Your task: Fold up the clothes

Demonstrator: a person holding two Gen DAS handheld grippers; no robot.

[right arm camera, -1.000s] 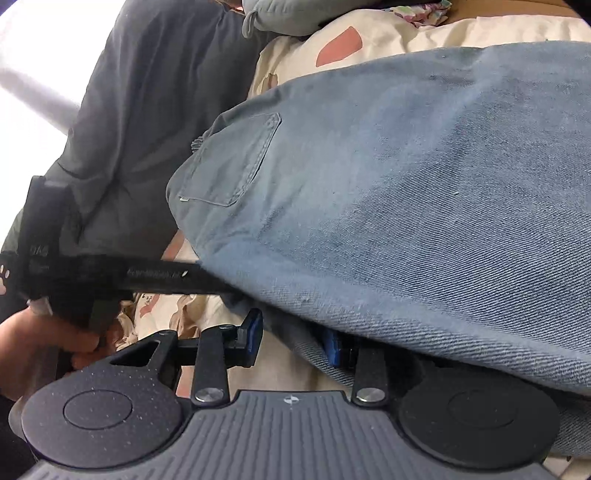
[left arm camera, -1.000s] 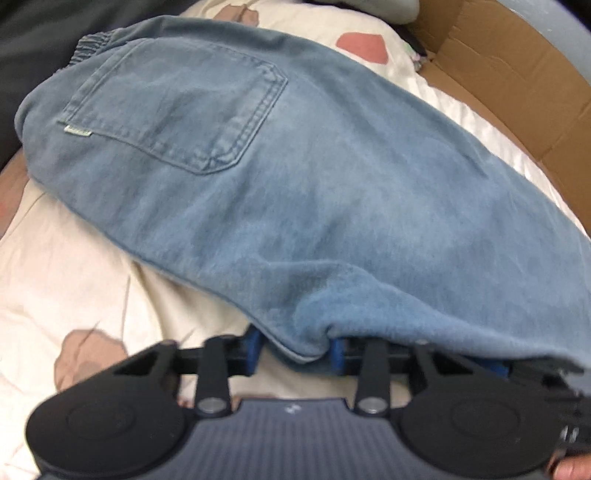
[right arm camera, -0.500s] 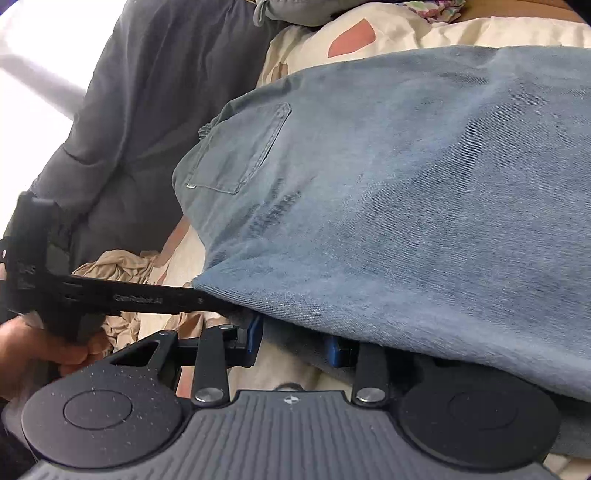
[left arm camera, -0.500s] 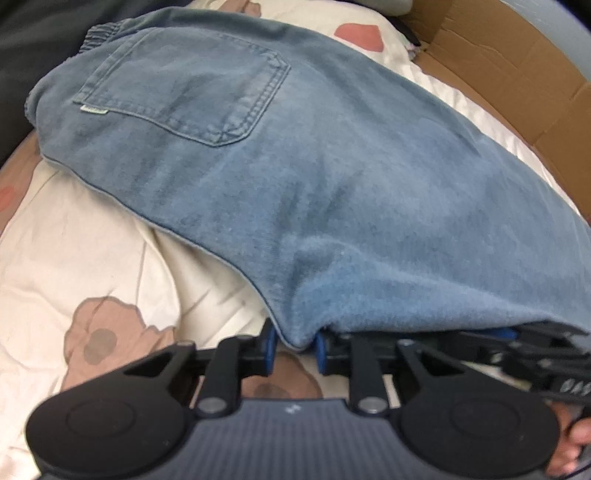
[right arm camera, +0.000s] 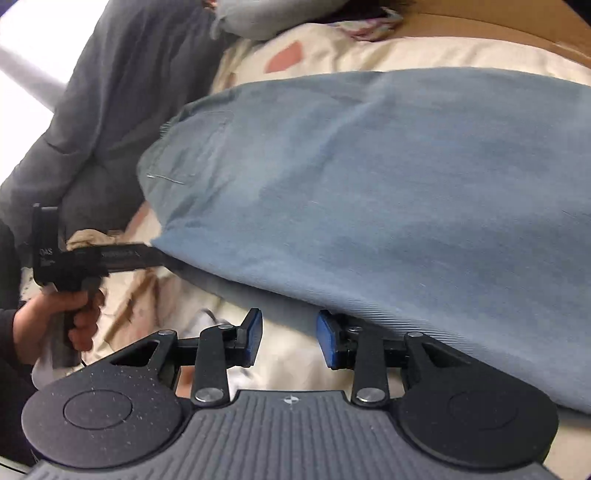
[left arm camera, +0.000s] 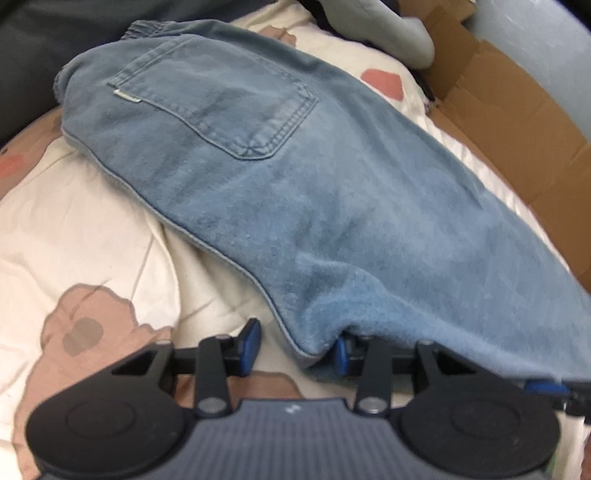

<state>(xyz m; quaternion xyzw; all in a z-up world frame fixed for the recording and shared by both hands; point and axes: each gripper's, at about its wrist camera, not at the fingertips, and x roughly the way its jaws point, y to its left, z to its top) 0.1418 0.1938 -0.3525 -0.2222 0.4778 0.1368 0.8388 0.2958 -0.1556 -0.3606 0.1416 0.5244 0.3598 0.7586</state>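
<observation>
Light blue jeans lie folded on the cream patterned bedding, back pocket facing up. My left gripper is open at the near folded edge. A corner of denim rests in the gap against its right finger, and the left pad is bare. My right gripper is open too, with only bedding showing in its gap. The jeans drape over its right finger. In the right wrist view a hand holds the left gripper, whose tip is hidden under the denim.
A brown cardboard box stands along the right of the bed. Dark grey fabric and a grey bundle lie at the far side. More cream bedding shows in front of the jeans.
The left gripper's fingers, pinched on the denim edge half a second ago, have spread apart. The denim that filled the right gripper's gap is out of it. The jeans have settled lower.
</observation>
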